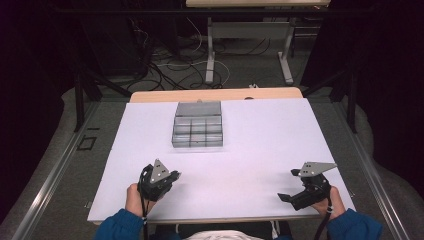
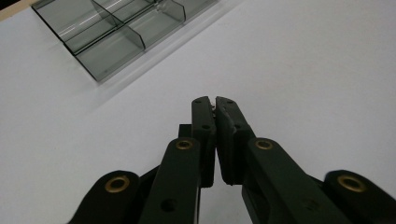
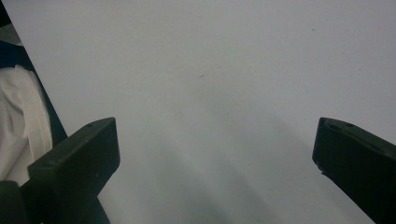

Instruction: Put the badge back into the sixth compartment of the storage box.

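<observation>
Left tongs (image 2: 215,101) clenched on nothing visible, right tongs (image 3: 215,154) released; may knock clear divided box (image 1: 198,125) if reaching carelessly.

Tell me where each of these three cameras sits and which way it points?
High view: above the person's side, looking forward and down on the white table; forearms, left hand-held gripper and right hand-held gripper show.
Left gripper view: rides the left hand-held gripper, looking along its shut jaws toward the clear compartment tray.
Right gripper view: rides the right hand-held gripper, looking between open jaws at bare tabletop.
Shared: high and left gripper views both show the tray.
</observation>
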{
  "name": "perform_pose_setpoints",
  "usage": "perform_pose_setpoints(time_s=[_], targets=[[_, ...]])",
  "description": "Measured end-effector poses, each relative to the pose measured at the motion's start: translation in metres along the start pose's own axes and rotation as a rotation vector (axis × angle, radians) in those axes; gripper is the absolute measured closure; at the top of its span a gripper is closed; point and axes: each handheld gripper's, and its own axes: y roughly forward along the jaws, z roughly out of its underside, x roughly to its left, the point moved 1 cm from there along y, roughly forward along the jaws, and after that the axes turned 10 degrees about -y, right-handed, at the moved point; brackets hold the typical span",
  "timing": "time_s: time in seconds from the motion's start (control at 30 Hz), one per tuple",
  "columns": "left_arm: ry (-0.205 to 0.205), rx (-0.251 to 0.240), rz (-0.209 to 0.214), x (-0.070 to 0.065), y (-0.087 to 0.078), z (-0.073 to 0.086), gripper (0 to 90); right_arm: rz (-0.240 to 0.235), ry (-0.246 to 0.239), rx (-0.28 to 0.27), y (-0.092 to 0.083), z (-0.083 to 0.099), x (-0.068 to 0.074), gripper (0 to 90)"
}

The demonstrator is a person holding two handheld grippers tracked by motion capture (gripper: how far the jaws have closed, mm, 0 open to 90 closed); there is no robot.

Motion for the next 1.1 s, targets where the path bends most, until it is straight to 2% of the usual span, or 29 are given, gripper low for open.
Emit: perform_pose_setpoints(time_s=[0.07, 0.17, 0.3, 0.4, 0.47, 0.67, 0.73, 0.9, 1.1], targets=[[0.007, 0.003, 0.002, 0.000, 0.001, -0.001, 87.4, 0.010, 0.016, -0.006, 0.000, 0.000, 0.001, 0.5], [0.020, -0.001, -0.008, 0.000, 0.003, -0.003, 87.4, -0.001, 0.001, 0.000, 0.000, 0.000, 0.000, 0.5], [0.006, -0.012, 0.002, -0.002, 0.006, -0.005, 87.4, 0.007, 0.004, -0.006, 0.001, 0.000, 0.000, 0.5], [0.022, -0.015, 0.000, -0.002, 0.009, -0.007, 87.4, 0.005, 0.002, -0.006, 0.001, 0.000, 0.000, 0.4], [0.017, -0.002, 0.005, -0.004, 0.010, -0.008, 87.4, 0.006, 0.003, -0.005, 0.001, 0.000, 0.000, 0.4], [0.031, -0.018, 0.000, -0.003, 0.015, -0.012, 87.4, -0.001, -0.002, 0.001, 0.000, 0.000, 0.000, 0.4], [0.015, -0.021, 0.008, -0.004, 0.017, -0.013, 87.4, 0.004, 0.002, -0.005, 0.001, 0.000, 0.000, 0.4], [0.028, -0.023, 0.012, -0.004, 0.021, -0.017, 87.3, 0.008, 0.004, -0.014, 0.002, 0.000, 0.000, 0.5], [0.021, -0.022, 0.015, -0.005, 0.025, -0.020, 87.3, 0.009, 0.008, -0.011, 0.002, 0.001, 0.000, 0.5]])
